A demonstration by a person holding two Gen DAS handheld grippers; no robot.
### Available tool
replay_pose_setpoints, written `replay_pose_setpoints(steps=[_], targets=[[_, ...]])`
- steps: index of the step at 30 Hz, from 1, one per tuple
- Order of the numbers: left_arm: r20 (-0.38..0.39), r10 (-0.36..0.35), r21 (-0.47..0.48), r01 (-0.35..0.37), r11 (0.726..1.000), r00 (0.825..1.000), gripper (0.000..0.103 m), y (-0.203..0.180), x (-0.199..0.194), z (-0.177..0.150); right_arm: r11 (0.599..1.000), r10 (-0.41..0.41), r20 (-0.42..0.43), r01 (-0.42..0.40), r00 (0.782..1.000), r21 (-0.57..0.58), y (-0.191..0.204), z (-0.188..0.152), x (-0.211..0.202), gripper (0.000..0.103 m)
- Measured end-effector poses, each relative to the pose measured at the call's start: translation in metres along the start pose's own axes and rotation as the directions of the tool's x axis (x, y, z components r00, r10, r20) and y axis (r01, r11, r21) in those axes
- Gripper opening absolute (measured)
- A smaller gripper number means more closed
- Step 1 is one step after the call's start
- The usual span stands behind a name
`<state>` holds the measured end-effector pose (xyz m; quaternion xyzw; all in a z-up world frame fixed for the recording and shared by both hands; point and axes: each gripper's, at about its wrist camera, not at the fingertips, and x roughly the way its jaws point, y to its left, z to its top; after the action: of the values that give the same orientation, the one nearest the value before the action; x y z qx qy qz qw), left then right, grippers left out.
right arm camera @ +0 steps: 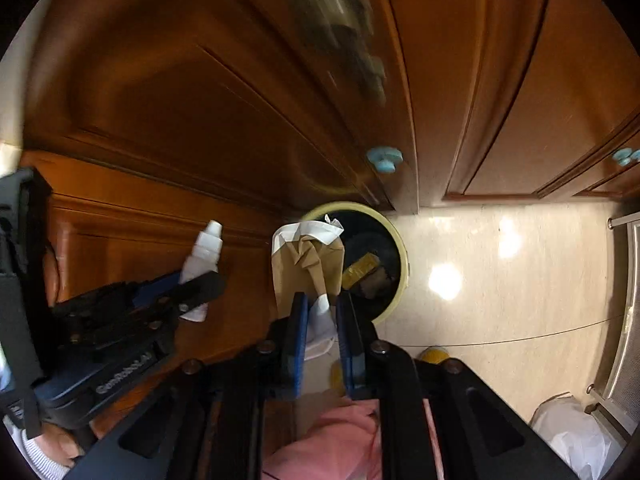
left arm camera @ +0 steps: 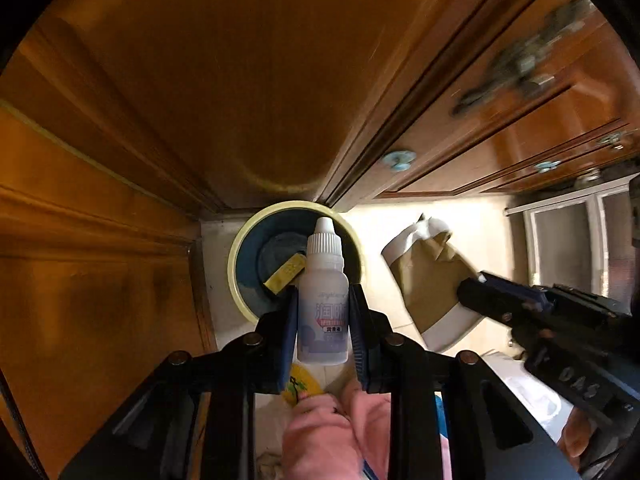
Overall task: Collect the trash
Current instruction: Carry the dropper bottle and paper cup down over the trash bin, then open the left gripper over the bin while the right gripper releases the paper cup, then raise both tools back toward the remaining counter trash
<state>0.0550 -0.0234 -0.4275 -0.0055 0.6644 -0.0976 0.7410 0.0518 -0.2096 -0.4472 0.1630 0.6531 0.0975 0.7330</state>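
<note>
Above a round yellow-rimmed bin standing on the pale tiled floor beside brown wooden cabinets, left gripper fingers clamp a small white plastic dropper bottle, nozzle pointing away. Right gripper fingers pinch a crumpled brown-and-white paper cup over the bin's rim. Inside the bin lies a yellow wrapper.
</note>
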Motion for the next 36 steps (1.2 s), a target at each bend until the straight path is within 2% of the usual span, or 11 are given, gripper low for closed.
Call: replay_pose_setpoints(steps=[5,10,11,12,13,17,20,27,32,36], targets=[[-0.043,-0.007,0.004,0.008,1.000,0.999,0.023,0.008,0.059,0.001,1.000,-0.002,-0.050,0.003,0.999,0.014,-0.014,0.003,0.069,0.014],[-0.072,-0.015,0.008,0.015,1.000,0.997,0.023,0.017,0.099,-0.001,1.000,0.020,-0.065,-0.020,0.998,0.000,-0.014,0.008,0.109,0.018],[-0.078,-0.017,0.003,0.017,1.000,0.997,0.026,0.019,0.104,0.000,0.999,0.031,-0.070,-0.032,0.997,-0.008,-0.013,0.009,0.115,0.023],[-0.082,-0.020,0.001,0.020,1.000,0.996,0.035,0.021,0.108,0.001,0.999,0.035,-0.069,-0.036,0.997,-0.013,-0.012,0.009,0.117,0.024],[-0.083,-0.009,-0.002,0.009,1.000,0.996,0.038,0.023,0.111,0.001,0.999,0.041,-0.065,-0.042,0.997,-0.018,-0.011,0.008,0.119,0.024],[-0.099,0.026,-0.011,-0.028,1.000,0.995,0.067,0.036,0.117,0.003,0.998,0.059,-0.068,-0.060,0.996,-0.017,-0.014,0.009,0.120,0.025],[-0.076,0.031,-0.008,-0.032,0.999,0.997,0.073,0.041,0.107,0.002,0.998,0.059,-0.044,-0.060,0.997,-0.028,-0.012,0.011,0.108,0.032],[-0.033,0.063,0.018,-0.062,0.998,0.997,0.076,0.025,0.064,-0.003,0.998,0.055,0.009,-0.055,0.998,-0.017,-0.005,0.006,0.069,0.033],[-0.007,0.051,0.002,-0.051,0.999,0.999,0.076,0.014,0.009,-0.009,0.999,0.042,0.036,-0.042,0.998,-0.004,0.007,-0.006,0.014,0.033],[0.023,0.037,-0.008,-0.037,0.999,0.999,0.085,0.004,-0.050,-0.013,0.999,0.018,0.063,-0.016,0.998,-0.031,0.020,-0.012,-0.036,0.033]])
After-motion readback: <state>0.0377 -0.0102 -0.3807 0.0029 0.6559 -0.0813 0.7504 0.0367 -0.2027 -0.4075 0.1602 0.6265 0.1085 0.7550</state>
